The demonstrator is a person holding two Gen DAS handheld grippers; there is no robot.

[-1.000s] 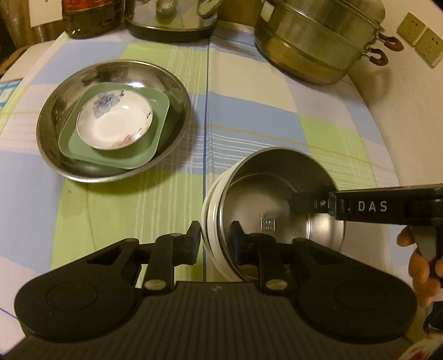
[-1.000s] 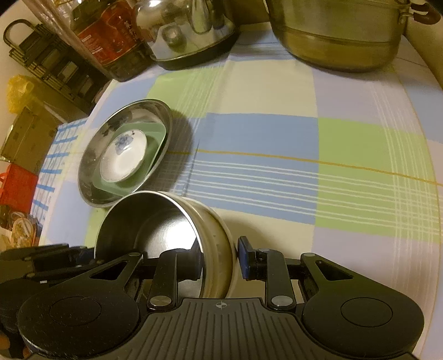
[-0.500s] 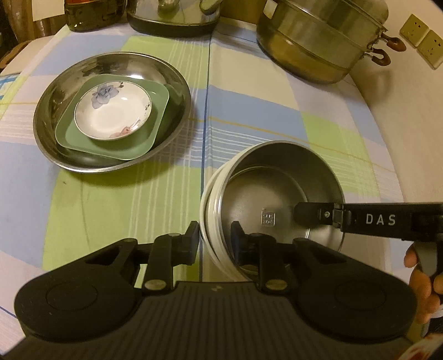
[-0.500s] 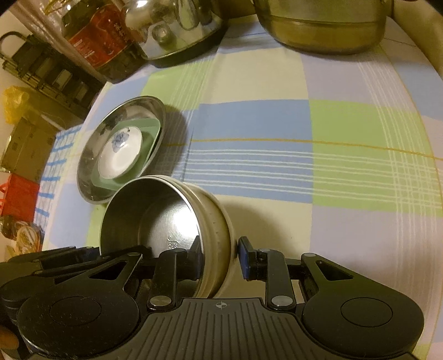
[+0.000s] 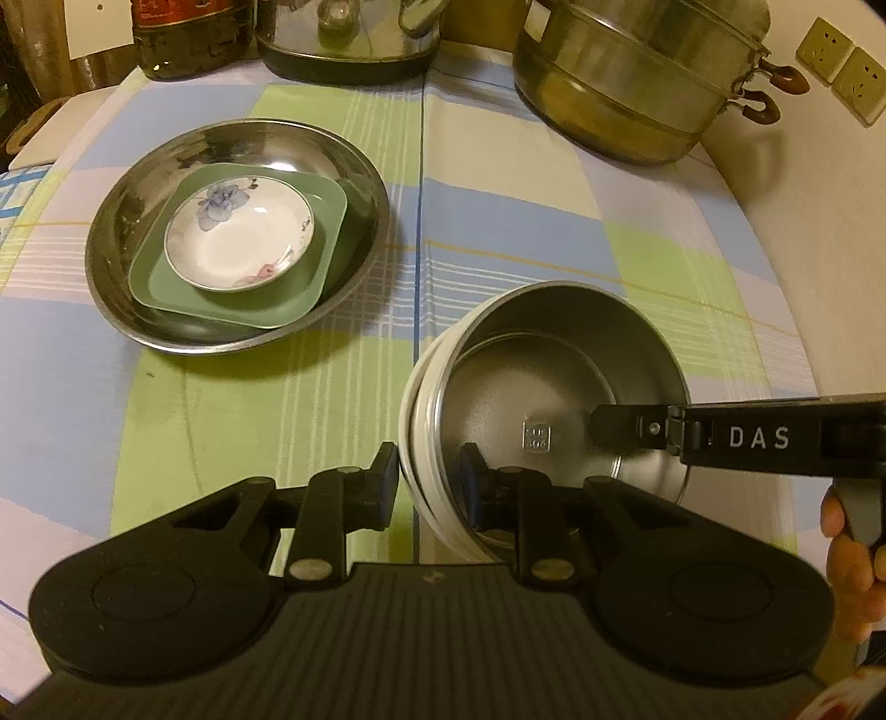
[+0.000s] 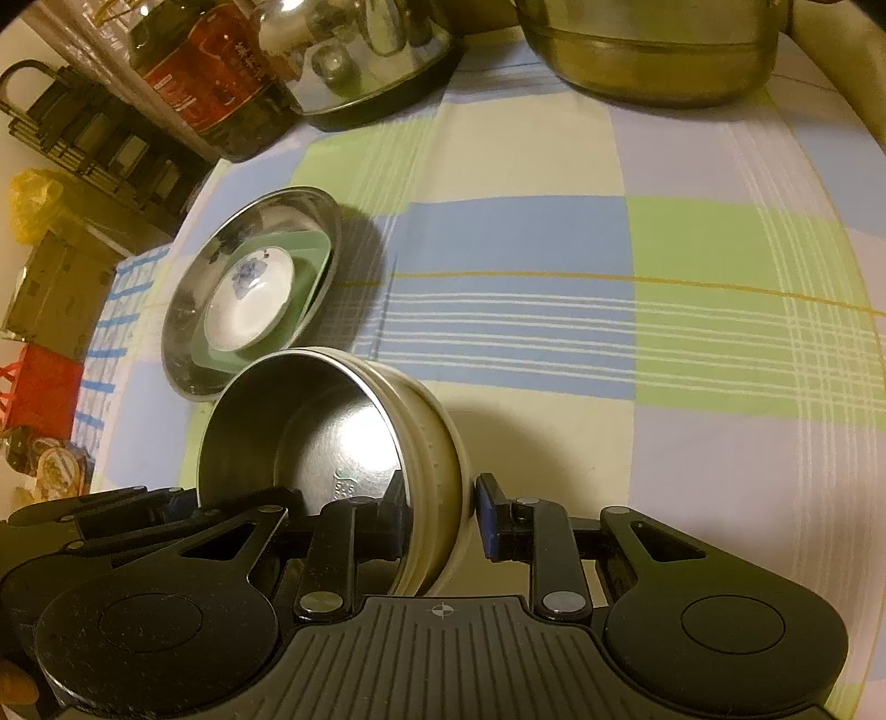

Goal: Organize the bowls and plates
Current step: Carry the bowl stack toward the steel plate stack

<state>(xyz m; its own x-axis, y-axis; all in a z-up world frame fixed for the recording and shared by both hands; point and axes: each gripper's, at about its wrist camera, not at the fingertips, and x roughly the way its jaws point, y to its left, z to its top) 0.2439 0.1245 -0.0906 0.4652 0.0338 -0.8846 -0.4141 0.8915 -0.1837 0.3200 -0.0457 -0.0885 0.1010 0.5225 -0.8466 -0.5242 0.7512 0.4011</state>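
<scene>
A steel-lined bowl with a white outside [image 5: 559, 387] is held tilted above the checked tablecloth. My left gripper [image 5: 429, 479] is shut on its near rim, one finger inside and one outside. My right gripper [image 6: 440, 512] is shut on the opposite rim of the same bowl [image 6: 332, 437]; its finger shows in the left wrist view [image 5: 637, 429]. To the left, a steel plate [image 5: 138, 310] holds a green square plate [image 5: 288, 302] with a small white flowered dish [image 5: 241, 238] on top; the stack shows in the right wrist view too [image 6: 249, 293].
A large steel steamer pot [image 5: 637, 83] stands at the back right by the wall. A kettle [image 5: 343, 39] and an oil bottle [image 5: 188, 39] stand at the back. A black rack [image 6: 83, 138] and bags lie beyond the table's left edge.
Both grippers have drawn back and up with the bowl, so the plate stack now lies a little farther off. The grip on the bowl is unchanged.
</scene>
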